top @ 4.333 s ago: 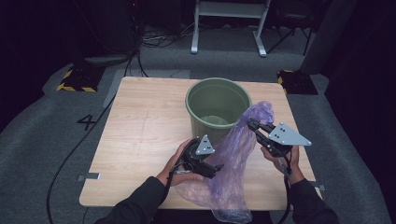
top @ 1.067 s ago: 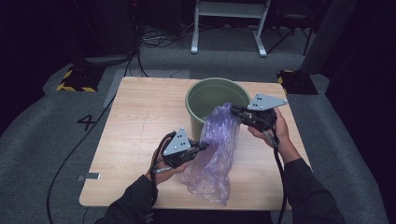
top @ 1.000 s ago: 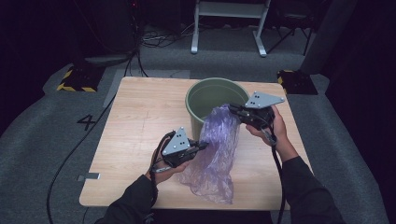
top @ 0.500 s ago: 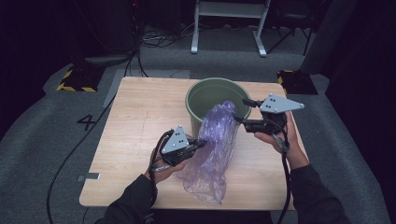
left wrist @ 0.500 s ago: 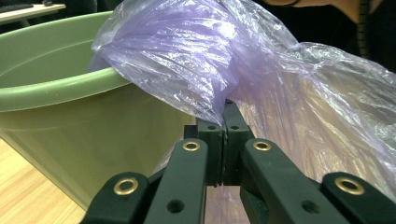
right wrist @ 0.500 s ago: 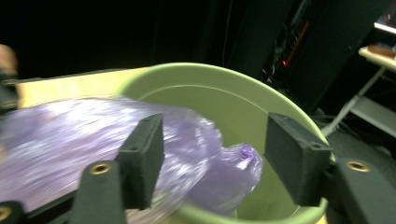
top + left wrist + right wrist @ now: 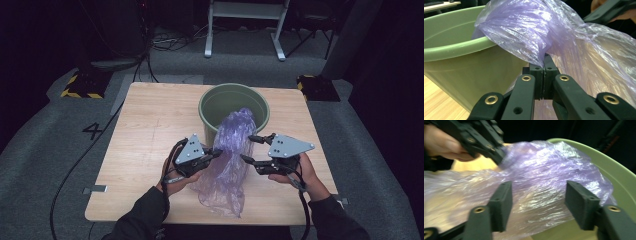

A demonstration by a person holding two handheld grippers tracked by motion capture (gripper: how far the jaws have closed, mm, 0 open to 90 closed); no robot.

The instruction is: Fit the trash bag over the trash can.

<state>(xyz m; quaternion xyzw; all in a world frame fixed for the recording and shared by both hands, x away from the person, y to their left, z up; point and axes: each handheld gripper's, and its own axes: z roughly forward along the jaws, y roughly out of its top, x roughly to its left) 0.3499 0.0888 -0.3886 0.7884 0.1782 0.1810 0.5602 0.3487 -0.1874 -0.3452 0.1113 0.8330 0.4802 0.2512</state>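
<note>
A crumpled purple plastic bag (image 7: 229, 160) drapes from the rim of a green bin (image 7: 220, 102) down onto the wooden table (image 7: 145, 125). My left gripper (image 7: 216, 152) is shut on the bag's left side, just below the rim; its jaws pinch a fold of the bag (image 7: 541, 37) beside the bin (image 7: 461, 65). My right gripper (image 7: 248, 148) stands open at the bag's right side, jaws spread and not touching it. Between those spread jaws I see the bag (image 7: 536, 180), with the bin's rim (image 7: 609, 165) at right and the left gripper (image 7: 501, 157) beyond.
The bin stands at the table's far middle. Bare wood lies to the left and right of the bag. Dark grey floor with cables, a yellow-striped base (image 7: 82, 86) and a white stand (image 7: 245, 20) surrounds the table.
My right gripper let go of the bag's top at the bin rim, opened, and dropped back toward the near right. The bag's top now rests on the rim. The left gripper kept its hold.
</note>
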